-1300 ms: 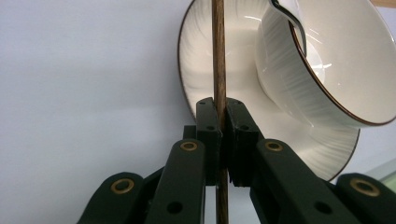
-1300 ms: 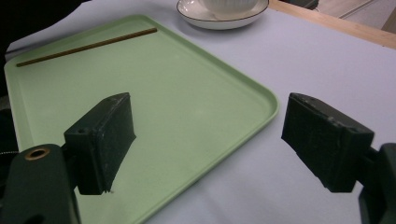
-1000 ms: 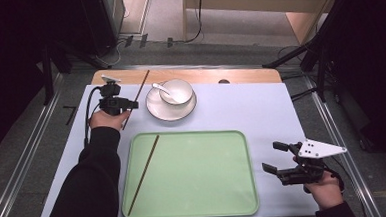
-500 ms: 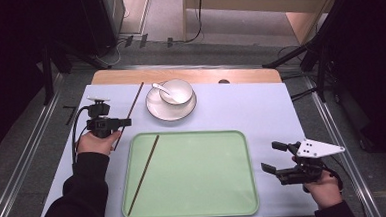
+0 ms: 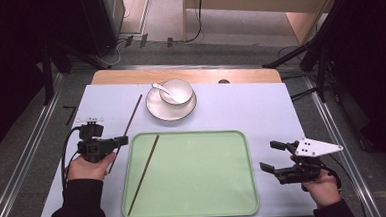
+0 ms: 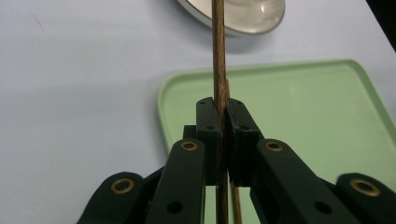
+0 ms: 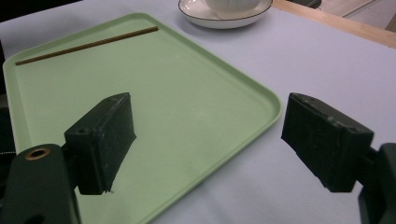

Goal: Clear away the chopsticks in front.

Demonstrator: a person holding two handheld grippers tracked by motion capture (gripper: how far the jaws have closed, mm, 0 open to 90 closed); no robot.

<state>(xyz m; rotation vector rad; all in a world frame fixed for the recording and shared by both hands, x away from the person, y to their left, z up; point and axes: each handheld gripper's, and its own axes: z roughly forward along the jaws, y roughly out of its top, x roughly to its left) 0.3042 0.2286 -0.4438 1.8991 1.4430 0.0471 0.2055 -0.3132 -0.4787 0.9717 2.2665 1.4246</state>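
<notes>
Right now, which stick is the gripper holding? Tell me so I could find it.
Find the green tray in the middle of the table. Just off its left edge, the left gripper is shut on a thin brown chopstick that slants up toward the saucer. Its twin lies inside the tray, untouched; the held one is outside it.

No readable text anywhere on this table: no label, brand, number or sign. A small white tag lies at the far left on the mat, but its marks are too small to make out.
</notes>
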